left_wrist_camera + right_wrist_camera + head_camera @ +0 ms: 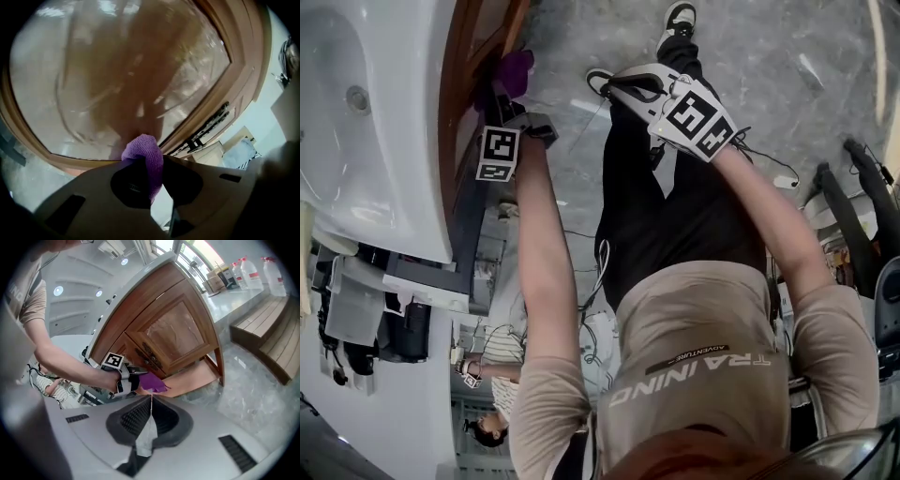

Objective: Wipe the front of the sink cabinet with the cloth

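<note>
We have the left gripper (152,164) clamped on the purple cloth (143,149). Its jaws are closed down to the thickness of the fabric, and a rounded fold of cloth sticks out past the tips. That fold points at the front of the wooden sink cabinet (117,70), low on the glossy door panel where it meets the frame. We cannot tell whether the cloth is touching the wood or sits just off it. In the right gripper view, the cloth is at the lower part of the cabinet front, below the dark metal handle (149,354) and beside the cabinet's bottom shelf (197,376). Our left forearm (65,364) reaches in from the left of that view. In the head view, the cabinet stands at the left under the white sink basin (356,131). Our right gripper (150,401) is well apart from the cabinet, off to the right in the head view, above the grey marbled floor (787,66) and near our dark trouser legs (647,187). Its jaws are pressed together at the tips with nothing between them. Slatted wooden boards (267,329) lie on the floor at the right of that view, and clear bottles (253,273) stand beyond them.
</note>
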### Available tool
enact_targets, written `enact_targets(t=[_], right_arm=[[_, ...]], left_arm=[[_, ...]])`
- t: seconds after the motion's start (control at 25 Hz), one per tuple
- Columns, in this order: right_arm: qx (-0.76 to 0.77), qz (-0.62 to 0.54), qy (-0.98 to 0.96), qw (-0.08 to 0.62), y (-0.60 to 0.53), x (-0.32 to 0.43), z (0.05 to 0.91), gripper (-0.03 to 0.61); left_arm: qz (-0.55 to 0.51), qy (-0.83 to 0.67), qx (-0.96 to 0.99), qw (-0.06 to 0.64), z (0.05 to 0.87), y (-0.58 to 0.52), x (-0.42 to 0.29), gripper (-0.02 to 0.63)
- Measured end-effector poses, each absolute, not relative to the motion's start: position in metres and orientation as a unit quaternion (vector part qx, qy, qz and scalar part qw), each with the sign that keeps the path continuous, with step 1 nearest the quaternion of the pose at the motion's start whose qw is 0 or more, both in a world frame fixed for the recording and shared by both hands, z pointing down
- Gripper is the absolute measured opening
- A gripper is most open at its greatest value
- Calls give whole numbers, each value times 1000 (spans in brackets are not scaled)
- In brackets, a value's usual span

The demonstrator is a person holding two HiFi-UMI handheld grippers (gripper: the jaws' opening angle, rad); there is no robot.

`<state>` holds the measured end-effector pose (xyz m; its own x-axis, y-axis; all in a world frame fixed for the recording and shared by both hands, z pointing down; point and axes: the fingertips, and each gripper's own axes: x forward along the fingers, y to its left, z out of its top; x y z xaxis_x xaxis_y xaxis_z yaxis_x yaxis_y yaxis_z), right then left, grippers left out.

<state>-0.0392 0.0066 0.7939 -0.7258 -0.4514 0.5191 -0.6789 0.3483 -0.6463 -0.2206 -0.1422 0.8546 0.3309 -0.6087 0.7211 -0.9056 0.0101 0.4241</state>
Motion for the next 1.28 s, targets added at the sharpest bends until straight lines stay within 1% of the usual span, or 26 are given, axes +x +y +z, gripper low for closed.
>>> enact_targets(t=[0.48,0.96,1.28], right_arm=[[356,455,-806,127,-3,25,796,14],[349,465,-803,127,1,63,805,14],[358,466,-800,121,-13,89,804,14]], left_arm=[[166,-574,666,446,852,-150,-174,38],[162,-586,657,445,854,-159,-143,38],[162,-572,667,449,854,-173,-108,38]])
